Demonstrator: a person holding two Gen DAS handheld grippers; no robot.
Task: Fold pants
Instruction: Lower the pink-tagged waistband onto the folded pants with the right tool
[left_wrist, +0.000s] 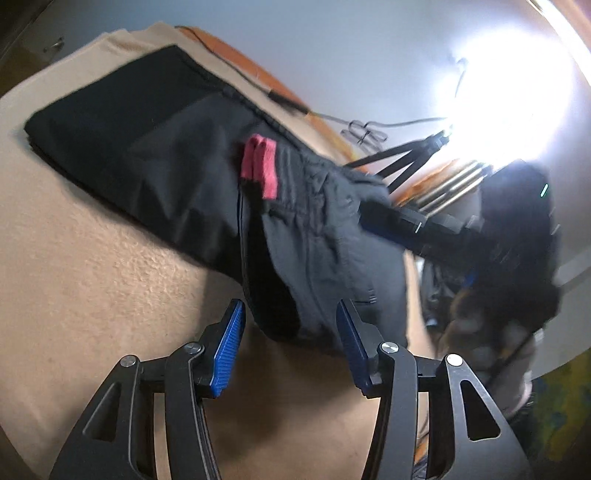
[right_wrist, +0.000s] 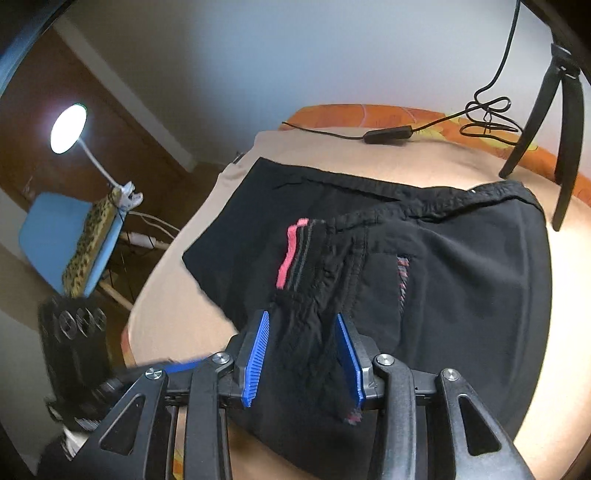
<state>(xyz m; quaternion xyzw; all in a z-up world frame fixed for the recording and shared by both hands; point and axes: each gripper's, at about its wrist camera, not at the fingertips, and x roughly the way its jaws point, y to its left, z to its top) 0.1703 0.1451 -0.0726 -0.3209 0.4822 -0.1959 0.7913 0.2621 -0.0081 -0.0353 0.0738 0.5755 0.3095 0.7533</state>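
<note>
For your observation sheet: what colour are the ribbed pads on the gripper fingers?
Blue, clearest in the right wrist view on the right gripper's pads.

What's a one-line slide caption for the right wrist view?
Right gripper open around a bunched fold of the black pants lying on the beige bed cover.

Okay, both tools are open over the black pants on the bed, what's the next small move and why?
Probably draw both tools back clear of the cloth. The left tool stands open, with the folded edge of the pants lying between its pads untouched. The right tool is also open, with bunched waistband fabric loose between its pads. Pulling away avoids dragging the fold on the beige cover.
</note>
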